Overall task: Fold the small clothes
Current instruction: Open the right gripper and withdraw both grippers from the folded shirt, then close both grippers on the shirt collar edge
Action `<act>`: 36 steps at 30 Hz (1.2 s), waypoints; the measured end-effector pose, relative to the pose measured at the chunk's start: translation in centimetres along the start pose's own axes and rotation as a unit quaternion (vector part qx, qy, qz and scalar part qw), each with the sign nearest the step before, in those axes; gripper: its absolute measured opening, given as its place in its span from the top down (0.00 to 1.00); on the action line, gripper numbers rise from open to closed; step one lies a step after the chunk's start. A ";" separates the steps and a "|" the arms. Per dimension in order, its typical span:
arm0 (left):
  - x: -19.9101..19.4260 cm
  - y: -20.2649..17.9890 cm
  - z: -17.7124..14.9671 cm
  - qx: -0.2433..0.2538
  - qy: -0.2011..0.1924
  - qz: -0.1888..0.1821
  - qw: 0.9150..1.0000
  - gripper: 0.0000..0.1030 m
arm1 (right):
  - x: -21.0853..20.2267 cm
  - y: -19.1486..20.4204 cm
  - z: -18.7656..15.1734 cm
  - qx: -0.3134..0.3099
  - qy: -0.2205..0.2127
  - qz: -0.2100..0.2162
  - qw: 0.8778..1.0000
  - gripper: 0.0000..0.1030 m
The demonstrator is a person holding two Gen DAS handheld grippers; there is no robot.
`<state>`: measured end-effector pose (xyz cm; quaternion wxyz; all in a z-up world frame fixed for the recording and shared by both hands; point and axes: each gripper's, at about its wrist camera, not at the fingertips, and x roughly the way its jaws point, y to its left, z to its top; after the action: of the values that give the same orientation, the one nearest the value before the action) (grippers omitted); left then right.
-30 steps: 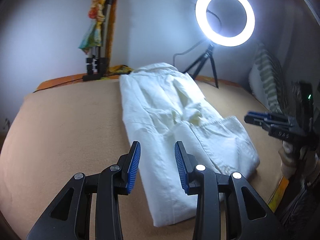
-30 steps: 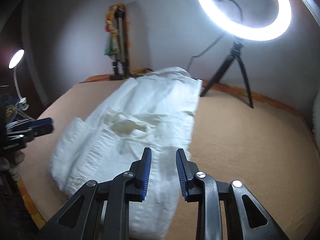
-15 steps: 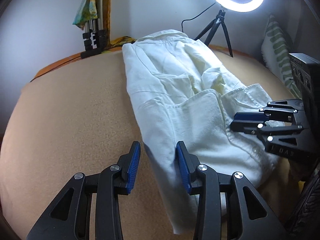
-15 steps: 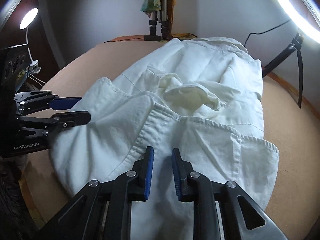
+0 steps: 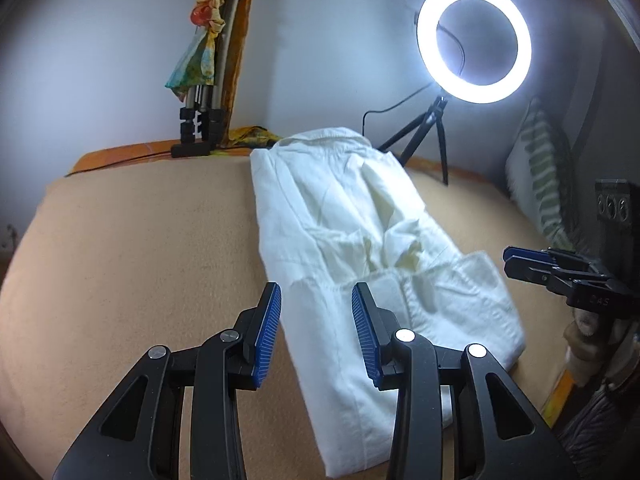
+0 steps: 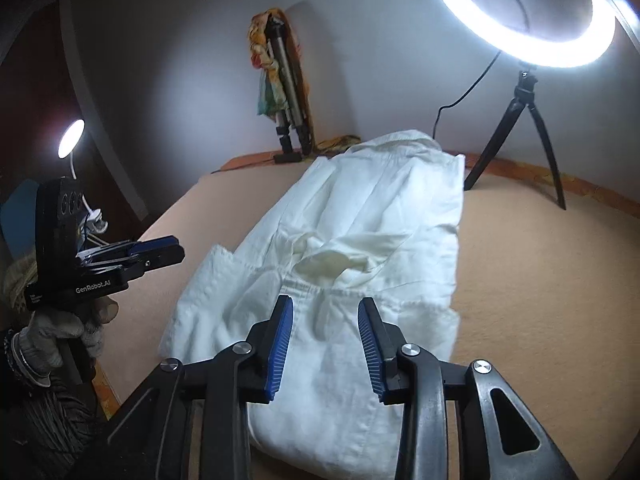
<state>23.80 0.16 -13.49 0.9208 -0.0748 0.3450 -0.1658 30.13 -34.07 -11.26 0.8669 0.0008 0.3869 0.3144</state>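
Left wrist view: left gripper [image 5: 316, 332] hangs open and empty over the white garment [image 5: 372, 264], which has slid back down the frame since half a second ago, lying lengthwise mid-bed [image 5: 120, 248]. Right wrist view: right gripper [image 6: 324, 344], pulled back, is opening, clear of the cloth.

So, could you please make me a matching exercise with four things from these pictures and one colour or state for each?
Things:
1. garment
2. ring light
3. cushion
4. folded tripod

Descriptions:
A. striped green and white
B. switched on, glowing white
C. leaning on the wall, colourful cloth draped over it
D. white, lying partly folded on the tan surface

Pairs: 1-D, 2-B, 3-A, 4-C
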 end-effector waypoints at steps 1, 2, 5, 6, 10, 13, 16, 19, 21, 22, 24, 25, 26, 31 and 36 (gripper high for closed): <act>0.2 0.2 0.3 -0.004 0.001 -0.005 1.000 0.65 | -0.3 -0.5 0.3 0.007 -0.004 -0.008 1.000 0.66; 0.4 0.3 0.7 -0.004 0.002 -0.012 1.000 0.64 | -0.4 -1.3 0.6 0.014 -0.002 -0.012 1.000 0.64; 1.5 0.5 2.0 0.005 0.015 -0.020 1.000 0.63 | 0.3 -3.3 1.7 0.008 0.016 -0.018 1.000 0.64; 1.9 0.8 2.5 0.004 0.018 -0.024 1.000 0.60 | 0.7 -3.9 2.0 0.002 0.021 -0.023 1.000 0.64; 4.1 2.7 4.5 -0.014 0.027 -0.033 0.999 0.58 | 2.6 -6.7 3.6 0.002 0.033 -0.024 0.999 0.64; 6.3 4.9 5.9 -0.050 0.043 -0.044 0.997 0.55 | 4.4 -8.8 4.8 0.026 0.032 -0.010 0.999 0.64; 8.7 6.9 7.0 -0.079 0.057 -0.047 0.994 0.55 | 6.5 -10.5 6.2 0.041 0.033 0.002 0.999 0.64; 11.6 8.5 8.1 -0.103 0.064 -0.063 0.991 0.55 | 9.0 -11.7 7.5 0.042 0.046 0.012 0.998 0.64; 13.2 8.9 8.7 -0.107 0.066 -0.068 0.990 0.55 | 10.7 -12.5 8.2 0.040 0.056 0.005 0.998 0.64; 14.3 9.1 8.9 -0.105 0.069 -0.069 0.990 0.55 | 11.4 -12.8 8.5 0.043 0.059 0.005 0.997 0.63; 16.1 9.3 9.3 -0.106 0.077 -0.073 0.989 0.55 | 12.8 -13.8 9.0 0.059 0.060 0.011 0.996 0.63; 17.0 9.6 9.4 -0.111 0.082 -0.079 0.987 0.55 | 13.3 -14.2 9.1 0.066 0.060 0.018 0.996 0.63; 17.7 9.7 9.7 -0.115 0.085 -0.082 0.986 0.55 | 13.9 -14.7 9.3 0.074 0.060 0.025 0.995 0.63; 20.8 10.4 10.7 -0.140 0.082 -0.115 0.980 0.55 | 15.9 -15.8 10.0 0.084 0.062 0.039 0.994 0.64; 22.3 10.5 11.6 -0.162 0.083 -0.144 0.973 0.55 | 17.3 -16.1 10.8 0.086 0.061 0.054 0.993 0.65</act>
<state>49.88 2.33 -21.04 0.8311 -0.2572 0.4284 -0.2440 54.84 -34.93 -19.16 0.8201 0.0767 0.4641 0.3258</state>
